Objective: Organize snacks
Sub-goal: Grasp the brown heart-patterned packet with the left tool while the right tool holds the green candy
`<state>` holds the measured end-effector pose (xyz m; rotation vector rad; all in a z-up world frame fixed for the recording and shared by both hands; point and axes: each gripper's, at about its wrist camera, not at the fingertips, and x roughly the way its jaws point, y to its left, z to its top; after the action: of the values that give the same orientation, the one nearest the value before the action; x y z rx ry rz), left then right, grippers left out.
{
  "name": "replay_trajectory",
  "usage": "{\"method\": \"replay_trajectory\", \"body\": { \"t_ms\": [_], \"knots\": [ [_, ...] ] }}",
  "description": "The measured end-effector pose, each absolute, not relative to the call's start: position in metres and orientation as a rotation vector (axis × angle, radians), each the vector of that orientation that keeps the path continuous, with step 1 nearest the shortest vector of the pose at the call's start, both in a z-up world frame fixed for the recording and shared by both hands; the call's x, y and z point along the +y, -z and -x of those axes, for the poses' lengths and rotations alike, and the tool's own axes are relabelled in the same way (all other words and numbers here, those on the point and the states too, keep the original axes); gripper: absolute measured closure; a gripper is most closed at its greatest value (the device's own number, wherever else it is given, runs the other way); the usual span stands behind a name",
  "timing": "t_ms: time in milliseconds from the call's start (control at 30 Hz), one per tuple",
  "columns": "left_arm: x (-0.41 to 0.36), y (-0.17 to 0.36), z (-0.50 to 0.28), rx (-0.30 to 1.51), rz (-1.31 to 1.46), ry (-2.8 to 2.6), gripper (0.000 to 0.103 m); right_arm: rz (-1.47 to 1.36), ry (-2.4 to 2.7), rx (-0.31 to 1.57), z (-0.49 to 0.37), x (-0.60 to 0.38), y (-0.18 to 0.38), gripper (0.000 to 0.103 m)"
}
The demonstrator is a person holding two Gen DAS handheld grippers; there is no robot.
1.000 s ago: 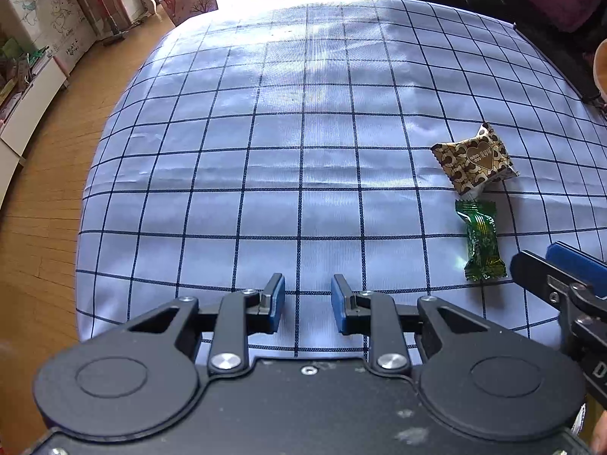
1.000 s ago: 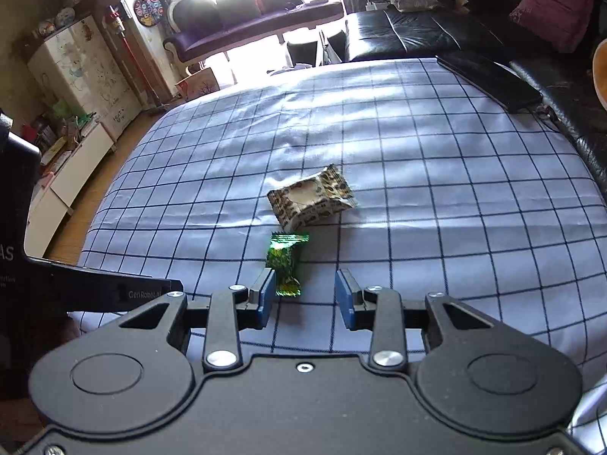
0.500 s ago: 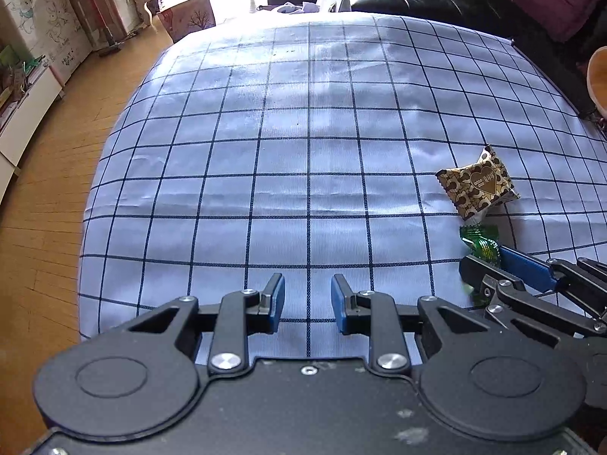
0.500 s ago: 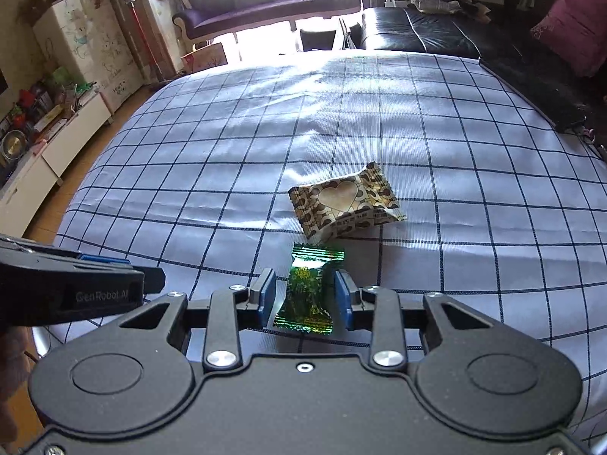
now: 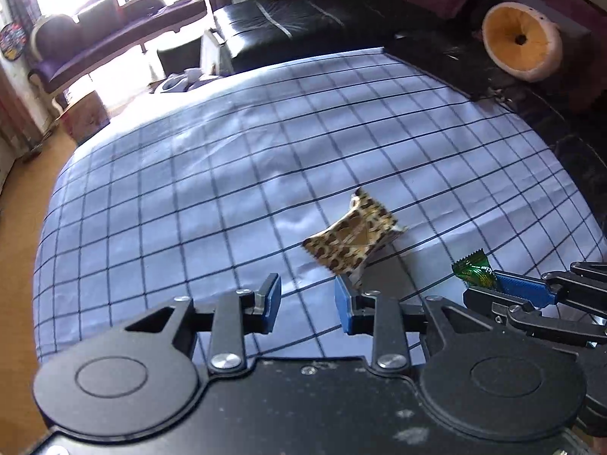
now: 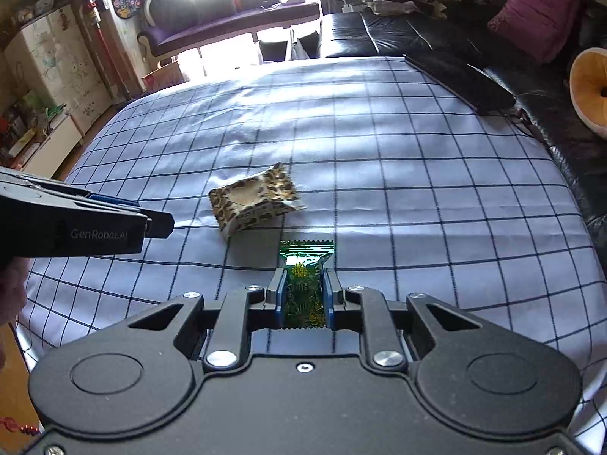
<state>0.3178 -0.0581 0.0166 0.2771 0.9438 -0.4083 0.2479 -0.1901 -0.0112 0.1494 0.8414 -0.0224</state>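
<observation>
A leopard-print snack packet lies on the checked tablecloth, just ahead and right of my left gripper, which is open and empty. The packet also shows in the right wrist view. My right gripper is shut on a green candy, held just above the cloth. In the left wrist view the green candy sticks out of the right gripper's fingers at the far right.
The table with the blue checked cloth fills both views. A black flat device lies at its far right edge. A black sofa and an orange round cushion stand beyond it. A wooden floor lies to the left.
My right gripper closed on the green candy and lifted it slightly. My left gripper swung right, so the leopard packet now lies just ahead of it.
</observation>
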Motion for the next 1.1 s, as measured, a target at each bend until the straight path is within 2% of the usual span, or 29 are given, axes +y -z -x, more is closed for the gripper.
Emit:
{"method": "replay_trajectory", "body": {
  "t_ms": [100,200,267,467,600,1100],
  "knots": [
    [-0.077,-0.017,-0.321,0.908,-0.32,0.497,0.071,-0.158,0.043,0.844,-0.241,-0.201,0.01,0.076],
    [-0.089,-0.015,-0.323,0.861,-0.369,0.566,0.065,-0.179,0.054,0.849,-0.237,-0.21,0.01,0.076],
    [-0.094,-0.013,-0.326,0.856,-0.384,0.591,0.065,-0.194,0.059,0.851,-0.235,-0.215,0.011,0.077],
    [-0.098,-0.002,-0.339,0.91,-0.384,0.674,0.063,-0.234,0.059,0.839,-0.233,-0.226,0.013,0.077],
    [-0.102,0.004,-0.347,0.889,-0.413,0.627,0.056,-0.245,0.063,0.839,-0.234,-0.228,0.017,0.077],
    [-0.107,0.02,-0.376,0.94,-0.32,0.53,0.049,-0.291,0.059,0.849,-0.233,-0.239,0.024,0.077]
  ]
}}
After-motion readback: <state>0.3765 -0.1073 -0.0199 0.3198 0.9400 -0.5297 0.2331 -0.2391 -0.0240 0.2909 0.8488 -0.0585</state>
